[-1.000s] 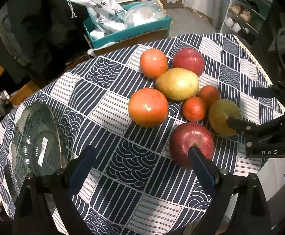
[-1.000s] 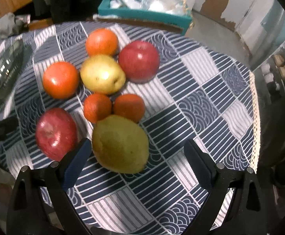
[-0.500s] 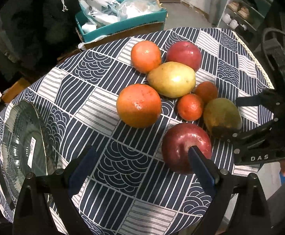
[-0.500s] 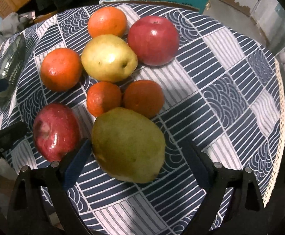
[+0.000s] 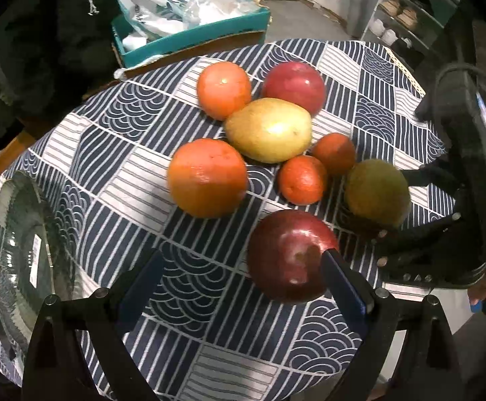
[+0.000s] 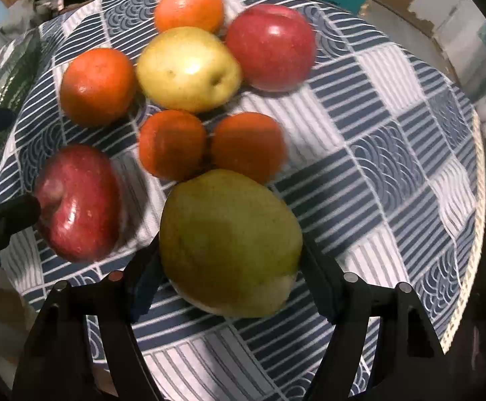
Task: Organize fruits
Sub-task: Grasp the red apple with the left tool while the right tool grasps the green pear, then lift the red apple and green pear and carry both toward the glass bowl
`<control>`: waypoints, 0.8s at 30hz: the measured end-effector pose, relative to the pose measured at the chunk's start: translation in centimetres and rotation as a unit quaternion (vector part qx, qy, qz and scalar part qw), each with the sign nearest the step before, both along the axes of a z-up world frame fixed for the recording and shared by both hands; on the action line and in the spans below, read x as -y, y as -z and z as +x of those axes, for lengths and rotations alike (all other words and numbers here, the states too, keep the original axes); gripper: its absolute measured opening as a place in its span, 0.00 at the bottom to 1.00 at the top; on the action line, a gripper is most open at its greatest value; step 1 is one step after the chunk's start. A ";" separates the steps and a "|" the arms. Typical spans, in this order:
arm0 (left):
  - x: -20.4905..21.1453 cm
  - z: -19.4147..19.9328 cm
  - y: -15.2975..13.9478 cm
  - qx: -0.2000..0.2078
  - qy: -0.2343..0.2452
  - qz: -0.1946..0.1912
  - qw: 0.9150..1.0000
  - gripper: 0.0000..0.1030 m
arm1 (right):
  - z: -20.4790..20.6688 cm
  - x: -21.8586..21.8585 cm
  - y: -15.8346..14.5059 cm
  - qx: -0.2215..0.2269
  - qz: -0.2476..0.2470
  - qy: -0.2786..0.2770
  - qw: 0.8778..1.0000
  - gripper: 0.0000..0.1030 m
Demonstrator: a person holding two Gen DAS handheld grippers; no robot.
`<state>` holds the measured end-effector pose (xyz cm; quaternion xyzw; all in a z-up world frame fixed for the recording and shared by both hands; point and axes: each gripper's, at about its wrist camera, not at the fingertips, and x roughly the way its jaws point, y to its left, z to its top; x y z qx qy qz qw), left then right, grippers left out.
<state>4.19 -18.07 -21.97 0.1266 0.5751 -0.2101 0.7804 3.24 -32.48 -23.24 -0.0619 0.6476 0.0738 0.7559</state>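
Observation:
Several fruits lie on a table with a blue-and-white patterned cloth (image 5: 115,173). My right gripper (image 6: 232,277) has its fingers around a green pear (image 6: 229,240), jaws on both its sides; the pear also shows in the left wrist view (image 5: 376,193). My left gripper (image 5: 243,287) is open, its right finger in front of a dark red apple (image 5: 289,254), also in the right wrist view (image 6: 79,204). Behind lie two small oranges (image 5: 303,180), a yellow pear (image 5: 269,130), two large oranges (image 5: 209,177) and another red apple (image 5: 293,83).
A glass plate (image 5: 18,254) sits at the table's left edge. A teal box with plastic bags (image 5: 189,23) stands behind the table. Shelves with shoes (image 5: 403,16) are at the back right. The table's right edge (image 6: 477,180) is close.
Both grippers moved forward toward the fruit. The right gripper's fingers closed in around the green pear. The left gripper came nearer the dark red apple.

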 end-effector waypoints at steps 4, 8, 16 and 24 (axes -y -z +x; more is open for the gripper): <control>1.1 -0.1 0.5 -0.009 0.003 -0.002 1.000 0.93 | -0.6 2.7 -1.3 0.019 0.002 0.048 0.999 0.73; 2.2 0.1 1.0 -0.019 0.004 0.002 1.000 0.93 | -0.8 4.7 -2.5 0.042 -0.013 0.085 0.995 0.73; 3.4 0.0 2.5 -0.025 0.020 0.024 0.999 0.93 | -1.2 5.9 -3.1 0.056 -0.018 0.104 0.993 0.73; 3.8 0.1 4.4 -0.054 0.022 0.016 0.998 0.73 | -1.0 4.4 -1.7 0.050 -0.027 0.088 0.995 0.73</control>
